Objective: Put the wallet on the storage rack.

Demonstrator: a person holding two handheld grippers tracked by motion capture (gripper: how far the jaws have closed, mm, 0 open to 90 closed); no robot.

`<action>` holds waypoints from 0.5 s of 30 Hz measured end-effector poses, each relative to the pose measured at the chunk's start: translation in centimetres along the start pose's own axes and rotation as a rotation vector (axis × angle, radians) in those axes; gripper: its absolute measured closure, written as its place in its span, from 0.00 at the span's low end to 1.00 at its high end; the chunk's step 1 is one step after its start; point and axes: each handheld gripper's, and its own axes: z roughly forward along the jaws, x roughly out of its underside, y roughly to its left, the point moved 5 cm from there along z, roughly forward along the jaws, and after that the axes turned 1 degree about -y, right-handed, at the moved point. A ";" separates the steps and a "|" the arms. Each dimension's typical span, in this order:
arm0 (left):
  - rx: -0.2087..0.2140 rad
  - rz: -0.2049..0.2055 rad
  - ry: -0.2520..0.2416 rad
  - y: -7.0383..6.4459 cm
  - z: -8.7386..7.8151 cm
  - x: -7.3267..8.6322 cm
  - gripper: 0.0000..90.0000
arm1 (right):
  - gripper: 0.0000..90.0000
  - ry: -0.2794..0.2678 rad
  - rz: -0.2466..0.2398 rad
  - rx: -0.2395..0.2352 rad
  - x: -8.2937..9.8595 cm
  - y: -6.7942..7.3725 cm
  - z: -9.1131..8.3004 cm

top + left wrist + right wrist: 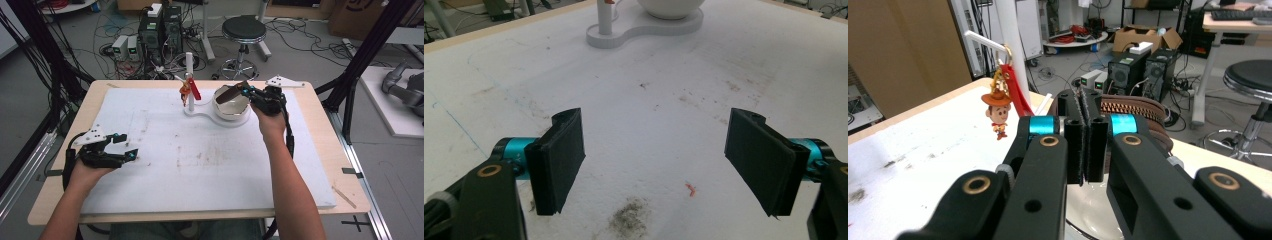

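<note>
- Grippers are held in both hands over a white mat [210, 165] laid on a wooden table [65, 200].
- The left gripper [126, 146] is kept low at the near left of the mat; its jaws are seen wide apart in the left gripper view, with nothing between them and only the stained mat below.
- The right gripper [246, 90] is raised at the far side of the table, just above a white bowl [231, 105].
- Its jaws are shown pressed together in the right gripper view, clamped on the edge of a brown zipped pouch [1133, 112].
- The pouch [231, 92] is held tilted over the bowl's rim, partly above the bowl's opening; whether it touches the bowl cannot be told.
- The bowl is seated on a white stand [202, 111] with an upright post [189, 75] just to its left.
- A red strap [1015, 92] and a small cowboy figure [997, 114] are hung from a hook on the post.
- Beyond the table, a black stool [243, 31] and computer towers [160, 27] are seen on the cable-strewn floor.
</note>
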 end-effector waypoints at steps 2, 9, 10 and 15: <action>0.003 -0.002 -0.003 -0.1 0.1 0.0 0.26 | 1.00 0.010 0.020 0.004 0.4 -0.2 0.5; 0.009 0.001 -0.003 -0.3 0.2 -0.1 0.26 | 1.00 0.045 0.033 0.049 1.2 -1.0 1.6; 0.007 -0.001 -0.003 -0.2 0.2 -0.1 0.26 | 1.00 0.048 0.038 0.051 1.3 -1.2 1.7; 0.008 -0.004 -0.004 -0.2 0.2 0.0 0.26 | 1.00 0.059 0.049 0.069 1.7 -1.7 1.9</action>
